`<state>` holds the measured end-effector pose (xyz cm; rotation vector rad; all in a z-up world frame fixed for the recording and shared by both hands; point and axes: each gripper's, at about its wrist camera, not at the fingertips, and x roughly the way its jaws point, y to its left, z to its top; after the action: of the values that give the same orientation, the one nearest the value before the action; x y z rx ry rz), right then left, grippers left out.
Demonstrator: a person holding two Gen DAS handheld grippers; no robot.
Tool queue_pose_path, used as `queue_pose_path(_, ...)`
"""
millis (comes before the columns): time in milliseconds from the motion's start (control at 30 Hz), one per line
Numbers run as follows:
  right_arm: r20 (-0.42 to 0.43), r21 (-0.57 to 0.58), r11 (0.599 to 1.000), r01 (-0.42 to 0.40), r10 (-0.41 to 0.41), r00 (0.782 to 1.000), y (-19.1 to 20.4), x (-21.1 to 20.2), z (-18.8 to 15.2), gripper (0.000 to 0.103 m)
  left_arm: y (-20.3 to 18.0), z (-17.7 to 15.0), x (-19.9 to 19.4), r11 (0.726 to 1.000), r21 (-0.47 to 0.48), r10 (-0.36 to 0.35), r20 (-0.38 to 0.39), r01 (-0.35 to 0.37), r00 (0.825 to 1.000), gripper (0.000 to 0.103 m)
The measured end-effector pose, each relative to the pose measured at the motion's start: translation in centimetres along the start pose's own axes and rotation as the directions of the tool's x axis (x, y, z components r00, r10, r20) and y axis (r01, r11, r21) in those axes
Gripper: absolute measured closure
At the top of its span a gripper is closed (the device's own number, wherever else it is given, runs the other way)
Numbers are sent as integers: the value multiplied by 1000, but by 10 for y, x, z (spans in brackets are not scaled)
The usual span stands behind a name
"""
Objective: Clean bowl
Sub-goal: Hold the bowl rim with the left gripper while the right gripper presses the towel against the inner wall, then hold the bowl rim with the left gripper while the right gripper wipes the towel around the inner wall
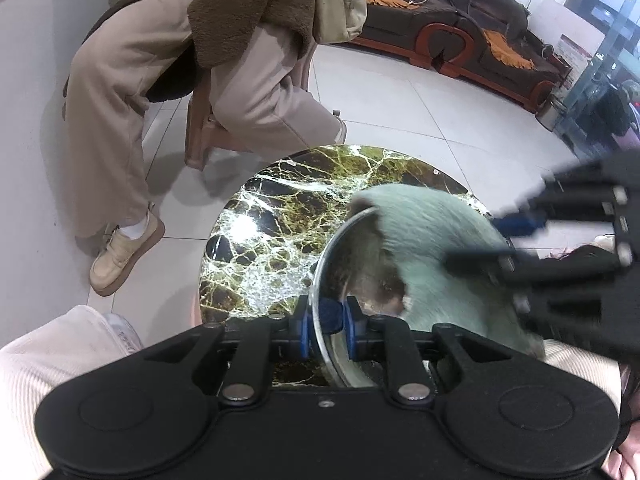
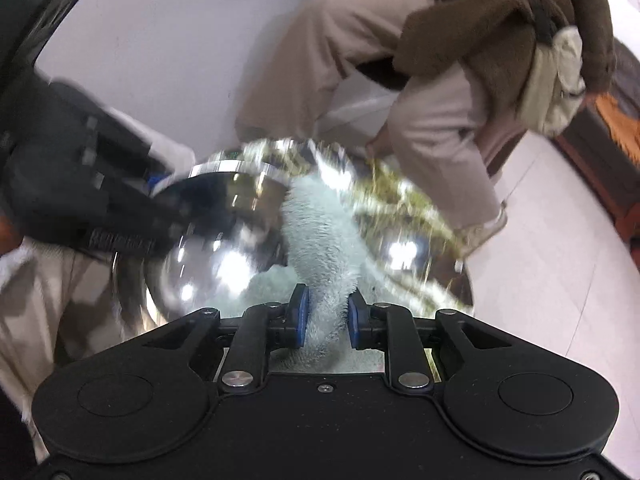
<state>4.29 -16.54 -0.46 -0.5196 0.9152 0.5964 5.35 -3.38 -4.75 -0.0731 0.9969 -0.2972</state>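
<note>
Here, from the left wrist camera, the left gripper [image 1: 327, 322] pinches the rim of the steel bowl [image 1: 340, 264] between its blue pads, holding it tilted above the round marble table [image 1: 272, 216], while the right gripper [image 1: 516, 240] reaches in from the right, pressing a pale green cloth [image 1: 432, 248] into the bowl. Seen from the right wrist, the right gripper [image 2: 325, 320] is clamped on that fuzzy cloth [image 2: 320, 232], which lies against the shiny bowl [image 2: 216, 240]; the left gripper [image 2: 156, 184] grips the bowl's far rim, blurred.
</note>
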Motion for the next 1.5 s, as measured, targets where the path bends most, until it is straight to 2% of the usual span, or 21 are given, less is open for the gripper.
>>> queue_pose_path(100, 19, 44, 999, -19, 19, 1000, -7, 7, 2, 84, 0, -2, 0, 1000, -4, 2, 3, -2, 1000, 87)
queue_pose_path(233, 19, 198, 978, -60, 58, 998, -17, 8, -26, 84, 1, -5, 0, 1000, -13, -2, 14, 3, 1000, 87)
queue_pose_path(300, 35, 290, 953, -84, 77, 996, -19, 3, -39, 84, 2, -6, 0, 1000, -27, -7, 19, 8, 1000, 87)
queue_pose_path(333, 57, 374, 920, -118, 105, 993, -20, -2, -50, 83, 2, -7, 0, 1000, -27, -7, 21, 8, 1000, 87)
queue_pose_path(400, 82, 447, 885, -134, 109, 991, -18, -6, -60, 80, 1, -8, 0, 999, -33, -6, 31, 7, 1000, 87)
queue_pose_path(433, 90, 458, 879, -129, 98, 991, -16, -7, -62, 79, 1, -8, 0, 999, -40, -8, 37, 10, 999, 87)
queue_pose_path(700, 99, 452, 884, -116, 80, 992, -22, -4, -61, 80, 0, 14, -5, 998, -56, -23, 102, 29, 995, 89)
queue_pose_path(900, 102, 434, 894, -110, 72, 992, -27, -1, -58, 88, 3, 6, -8, 997, -71, -23, 61, 28, 998, 96)
queue_pose_path(1033, 81, 312, 942, -124, 104, 991, -28, 6, -38, 89, 4, -8, -17, 998, -58, -22, 31, 24, 999, 93)
queue_pose_path(1133, 51, 222, 969, -108, 100, 994, -24, 8, -28, 88, 7, 4, -16, 999, -38, -31, 47, 33, 998, 93)
queue_pose_path(1300, 29, 163, 981, -102, 99, 995, -20, 9, -20, 88, 8, 18, 1, 998, 7, -65, 30, 65, 997, 91)
queue_pose_path(1400, 37, 125, 985, -115, 111, 993, -21, 14, -11, 87, 11, 12, -5, 998, -22, -66, 28, 66, 997, 94)
queue_pose_path(1500, 46, 26, 993, -113, 112, 993, -15, 16, 2, 82, 14, 4, -11, 996, -66, -53, 26, 55, 998, 94)
